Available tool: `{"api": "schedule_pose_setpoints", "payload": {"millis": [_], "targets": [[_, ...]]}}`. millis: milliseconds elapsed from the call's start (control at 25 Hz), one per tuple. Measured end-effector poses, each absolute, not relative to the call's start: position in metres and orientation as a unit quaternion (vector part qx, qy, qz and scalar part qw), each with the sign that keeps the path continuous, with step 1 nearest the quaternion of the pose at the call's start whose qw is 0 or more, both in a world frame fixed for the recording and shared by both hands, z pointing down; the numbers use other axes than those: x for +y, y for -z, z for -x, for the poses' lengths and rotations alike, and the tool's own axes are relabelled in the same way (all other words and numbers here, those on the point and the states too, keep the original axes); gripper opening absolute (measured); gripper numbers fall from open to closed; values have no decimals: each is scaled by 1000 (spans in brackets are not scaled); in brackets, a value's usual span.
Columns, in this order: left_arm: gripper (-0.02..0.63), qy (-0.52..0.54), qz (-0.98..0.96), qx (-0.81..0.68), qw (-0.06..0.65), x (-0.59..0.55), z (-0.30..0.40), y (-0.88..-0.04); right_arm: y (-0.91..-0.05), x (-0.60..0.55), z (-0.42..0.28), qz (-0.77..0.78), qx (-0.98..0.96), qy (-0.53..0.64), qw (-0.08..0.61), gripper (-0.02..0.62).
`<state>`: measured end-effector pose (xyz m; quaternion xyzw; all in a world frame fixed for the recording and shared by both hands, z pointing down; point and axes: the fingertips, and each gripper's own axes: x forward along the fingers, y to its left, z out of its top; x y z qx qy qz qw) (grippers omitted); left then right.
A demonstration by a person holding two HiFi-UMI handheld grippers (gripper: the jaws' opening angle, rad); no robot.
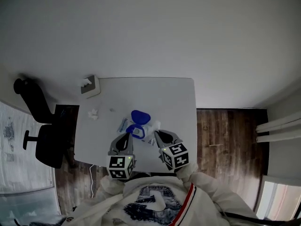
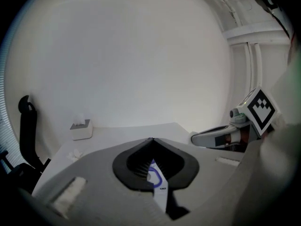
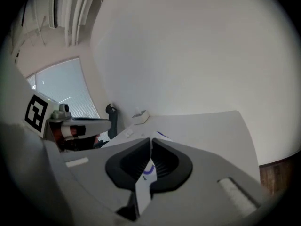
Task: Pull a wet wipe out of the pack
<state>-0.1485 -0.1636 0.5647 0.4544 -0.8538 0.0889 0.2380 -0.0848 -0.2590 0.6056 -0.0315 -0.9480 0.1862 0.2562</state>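
The wet wipe pack point(image 1: 137, 130) is white with a blue ring print, and its blue lid point(image 1: 140, 116) is flipped open toward the far side. It sits between my two grippers over the near part of the white table point(image 1: 178, 98). My left gripper point(image 1: 128, 134) is shut on the pack's left end. In the left gripper view a strip of the pack point(image 2: 159, 187) is pinched between the jaws. My right gripper point(image 1: 156, 133) is shut on the pack's right end, and a white edge of the pack point(image 3: 143, 187) with a blue arc shows between its jaws.
A tissue box point(image 1: 89, 85) stands at the table's far left corner. A crumpled tissue point(image 1: 94, 113) and a small packet point(image 1: 122, 125) lie left of the pack. A black office chair point(image 1: 44, 135) stands left of the table, and wooden floor point(image 1: 225, 135) shows on the right.
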Motion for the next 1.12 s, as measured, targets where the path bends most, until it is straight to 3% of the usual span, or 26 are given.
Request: {"api": "schedule_pose_setpoints", "payload": {"millis": [440,1120], "targets": [[5,-93,-516,-831,187,-155,136,-540,-551,-265,59,-71,-966,-135,207,8],[5,-65,-588,-798,114,-49,96,-485,-487,-169,-7,-204,-965,-101,133,8]]}}
